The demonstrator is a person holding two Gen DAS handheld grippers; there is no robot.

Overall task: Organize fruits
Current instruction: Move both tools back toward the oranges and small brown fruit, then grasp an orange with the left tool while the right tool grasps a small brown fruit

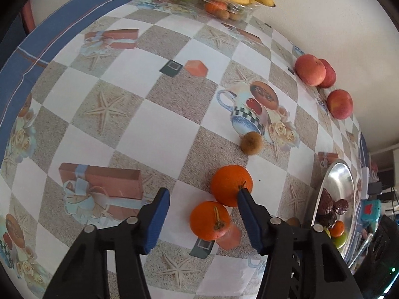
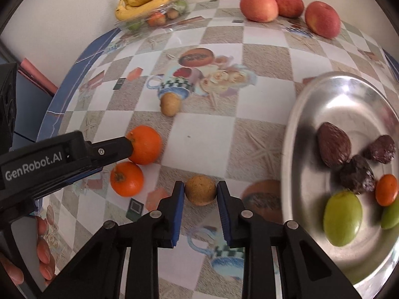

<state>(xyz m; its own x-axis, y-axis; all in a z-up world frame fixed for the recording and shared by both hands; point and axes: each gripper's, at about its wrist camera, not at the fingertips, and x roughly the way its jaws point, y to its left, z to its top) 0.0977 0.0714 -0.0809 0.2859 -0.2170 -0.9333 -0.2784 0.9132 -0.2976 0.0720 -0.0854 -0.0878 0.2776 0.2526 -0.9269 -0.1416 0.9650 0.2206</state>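
The worktop (image 2: 207,134) wears a glossy checkered oilcloth printed with starfish, cups and gift boxes, edged in blue at the far left. At the right sits a wide, shiny metal bowl (image 2: 311,94) holding three dark wrinkled fruits (image 2: 334,147), two smooth green fruits (image 2: 343,218) and a small orange one (image 2: 386,189). Along the far edge lie three rounded red-pink apples (image 2: 259,6), and at the far left a clear plastic tray (image 2: 154,20) carries yellow, brown-flecked bananas (image 2: 147,2) over smaller fruit.

The left tool (image 1: 203,194) has its blue-padded jaws spread wide apart and holds nothing; its right finger tip touches the farther orange (image 1: 230,186), while the nearer orange (image 1: 210,220), with a dry stem on top, lies between the jaws without contact. Both oranges are smooth, bright and touch each other at the left-centre of the worktop. A fuzzy brown kiwi (image 1: 250,143) lies just beyond them on the printed cup.

The right tool (image 2: 200,189) has its jaws set close on either side of a second, round, rough-skinned brown kiwi (image 2: 200,190) at the near centre; whether the pads press it cannot be told.
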